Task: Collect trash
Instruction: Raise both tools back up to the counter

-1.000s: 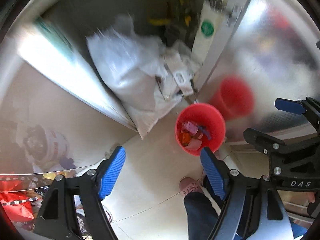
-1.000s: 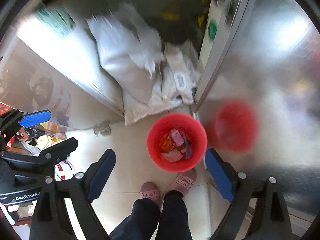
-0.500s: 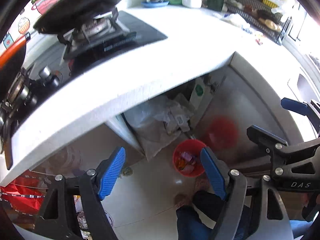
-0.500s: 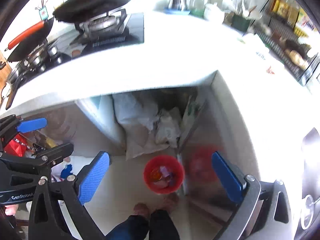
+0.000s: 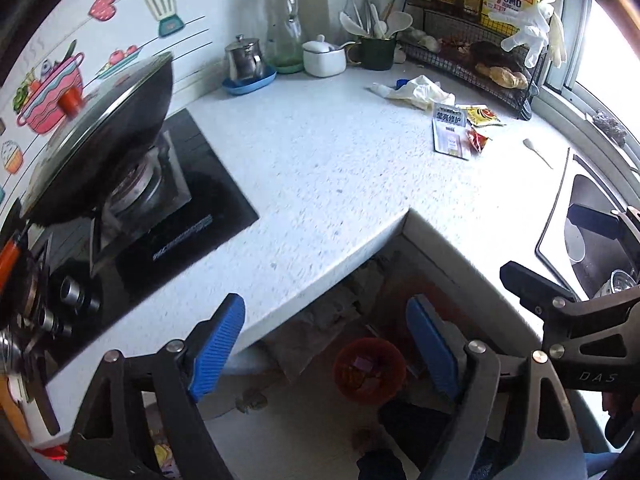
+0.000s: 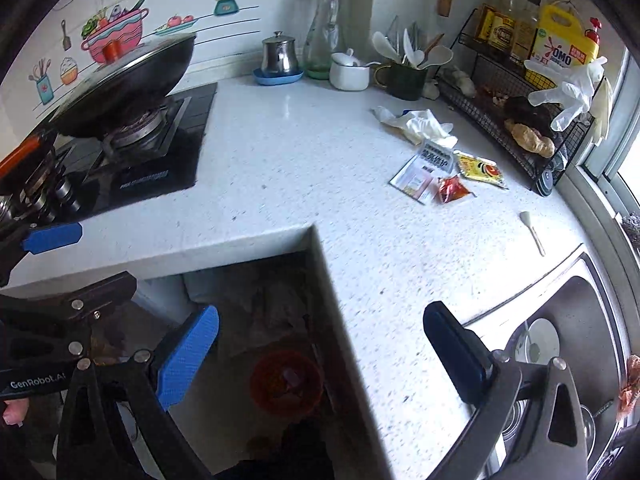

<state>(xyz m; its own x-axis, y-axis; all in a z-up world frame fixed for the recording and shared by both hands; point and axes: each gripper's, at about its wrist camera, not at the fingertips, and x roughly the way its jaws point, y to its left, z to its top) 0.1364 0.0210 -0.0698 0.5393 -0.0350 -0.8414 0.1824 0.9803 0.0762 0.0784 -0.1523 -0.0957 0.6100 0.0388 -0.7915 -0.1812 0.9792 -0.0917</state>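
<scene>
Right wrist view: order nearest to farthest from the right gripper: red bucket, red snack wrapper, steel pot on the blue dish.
From the right gripper:
1. red bucket, on the floor just below, between the fingers.
2. red snack wrapper, on the counter, up right.
3. steel pot, on the blue dish at the back wall.

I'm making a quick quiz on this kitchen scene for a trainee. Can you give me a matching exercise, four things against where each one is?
Things:
1. red bucket
2. wok
3. yellow sachet
4. white glove

Places:
A. draped over the wire rack
B. lying flat on the counter beside a red sachet
C. on the floor below the counter corner
D. on the stove burner

Pairs: 1-C, 2-D, 3-B, 4-A
</scene>
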